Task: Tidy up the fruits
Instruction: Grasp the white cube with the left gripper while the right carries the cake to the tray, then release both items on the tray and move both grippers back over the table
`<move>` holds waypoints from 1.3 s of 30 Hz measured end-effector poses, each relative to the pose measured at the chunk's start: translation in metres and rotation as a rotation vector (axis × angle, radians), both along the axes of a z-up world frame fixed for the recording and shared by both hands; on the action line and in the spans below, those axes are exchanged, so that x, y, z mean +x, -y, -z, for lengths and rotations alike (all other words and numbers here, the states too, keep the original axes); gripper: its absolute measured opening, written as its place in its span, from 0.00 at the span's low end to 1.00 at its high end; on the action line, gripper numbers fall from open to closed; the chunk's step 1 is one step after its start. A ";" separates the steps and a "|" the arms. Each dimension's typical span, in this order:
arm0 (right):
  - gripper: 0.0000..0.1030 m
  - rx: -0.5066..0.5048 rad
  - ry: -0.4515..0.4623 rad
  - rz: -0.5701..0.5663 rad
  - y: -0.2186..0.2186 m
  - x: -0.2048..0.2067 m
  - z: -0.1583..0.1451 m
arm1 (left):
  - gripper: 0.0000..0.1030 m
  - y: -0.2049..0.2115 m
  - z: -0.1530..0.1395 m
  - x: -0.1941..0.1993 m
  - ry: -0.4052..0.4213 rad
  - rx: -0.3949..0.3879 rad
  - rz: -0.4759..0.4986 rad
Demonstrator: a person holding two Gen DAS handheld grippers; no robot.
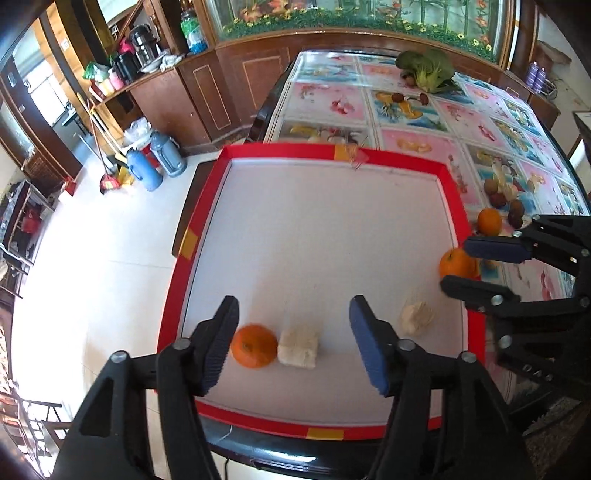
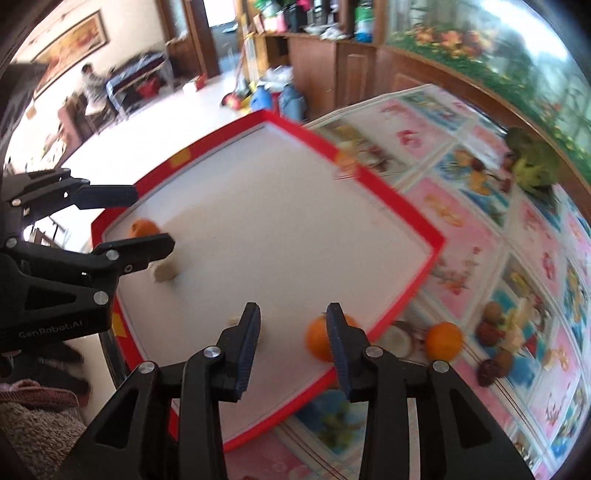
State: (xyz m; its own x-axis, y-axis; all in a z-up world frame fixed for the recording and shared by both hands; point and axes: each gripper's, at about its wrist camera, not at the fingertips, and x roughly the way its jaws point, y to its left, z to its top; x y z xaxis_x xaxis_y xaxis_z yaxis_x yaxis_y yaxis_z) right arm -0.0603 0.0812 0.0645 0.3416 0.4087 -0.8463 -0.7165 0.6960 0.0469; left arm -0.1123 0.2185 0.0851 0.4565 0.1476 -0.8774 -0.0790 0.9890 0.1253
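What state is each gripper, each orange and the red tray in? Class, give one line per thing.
left gripper: open, empty.
right gripper: open, empty.
orange beside pale block: in tray.
orange at tray's right edge: in tray.
third orange: outside, on table.
red tray: flat on table.

Left tongs (image 1: 293,341) and right tongs (image 2: 291,347) both gape, side by side

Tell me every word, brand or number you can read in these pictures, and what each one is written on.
"GenRobot.AI": white letters on the black body of the left gripper, seen in the right wrist view.
The bottle label on the wooden shelf: too small and blurred to read.
The tablecloth shows only fruit and flower pictures, with no words that can be read.
Nothing else is readable.
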 end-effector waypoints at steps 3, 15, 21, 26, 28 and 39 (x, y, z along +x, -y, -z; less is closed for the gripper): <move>0.35 0.019 0.006 0.047 0.019 0.003 -0.004 | 0.64 0.010 -0.005 0.007 0.008 0.000 0.024; 0.35 0.041 -0.014 0.184 0.079 0.012 -0.006 | 0.65 0.066 -0.009 0.031 0.003 -0.022 0.121; 0.35 0.038 -0.029 0.229 0.110 0.017 -0.002 | 0.65 0.092 -0.006 0.044 -0.007 -0.030 0.159; 0.35 0.025 -0.065 0.251 0.133 0.021 0.008 | 0.65 0.113 -0.001 0.054 -0.023 -0.063 0.202; 0.35 0.024 -0.096 0.256 0.140 0.025 0.013 | 0.65 0.117 0.000 0.056 -0.033 -0.098 0.218; 0.35 0.061 -0.152 0.158 0.121 0.034 0.024 | 0.65 0.135 0.003 0.038 -0.096 -0.240 0.360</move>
